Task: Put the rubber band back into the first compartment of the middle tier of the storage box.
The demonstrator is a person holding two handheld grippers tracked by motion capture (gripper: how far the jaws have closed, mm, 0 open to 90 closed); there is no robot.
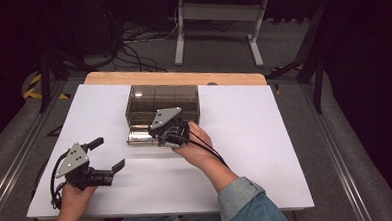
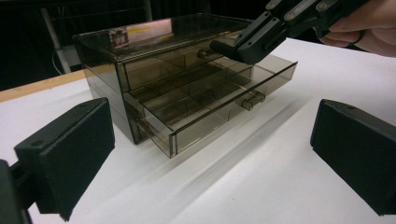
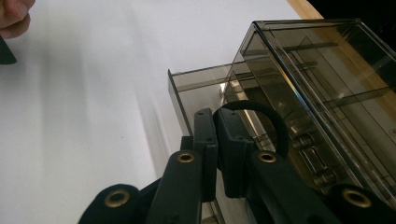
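White tabletop (image 1: pixel 266 152) — smoky drawer box (image 1: pixel 162 103) at centre, lower drawer (image 2: pixel 212 105) pulled out. Right gripper (image 3: pixel 215 140) pressed together over it; left gripper (image 1: pixel 109 155) spread, idle. Best push squarely — avoid skewing.

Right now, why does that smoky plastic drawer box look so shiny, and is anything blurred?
High view: dim room, bright table sheet. Left gripper view: glare on the drawer box top; near pads soft. Right gripper view: reflections across the box, close tool slightly blurred.

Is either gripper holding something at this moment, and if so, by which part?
Nothing is held. The left gripper is open above the table. The right gripper is shut on nothing, above the organizer's open lower drawer.
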